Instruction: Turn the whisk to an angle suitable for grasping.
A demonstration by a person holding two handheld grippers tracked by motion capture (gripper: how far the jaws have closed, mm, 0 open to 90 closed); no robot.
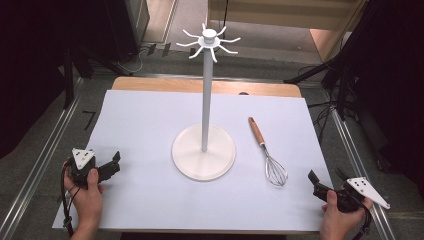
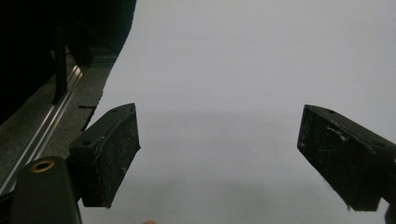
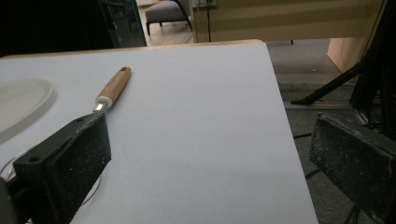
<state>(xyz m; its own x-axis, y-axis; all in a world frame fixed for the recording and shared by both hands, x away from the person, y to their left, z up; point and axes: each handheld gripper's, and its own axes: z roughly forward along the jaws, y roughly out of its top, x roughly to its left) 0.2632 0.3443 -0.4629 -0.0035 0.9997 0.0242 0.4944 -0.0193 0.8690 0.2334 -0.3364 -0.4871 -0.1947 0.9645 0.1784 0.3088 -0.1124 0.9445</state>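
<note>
We look past a white-covered wooden table (image 1: 150,84) to a grey floor (image 1: 280,62), black stands (image 1: 345,75) on both sides, pale wood panelling (image 3: 280,18) and a grey chair (image 3: 163,11) beyond.

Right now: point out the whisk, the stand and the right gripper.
whisk (image 1: 262,141), high view, on the metal neck just below the wooden handle.
stand (image 1: 204,100), high view, midway up the white pole.
right gripper (image 1: 327,176), high view, midway between its open jaws.

White hook stand (image 1: 204,125) on white table (image 1: 150,200)
</note>
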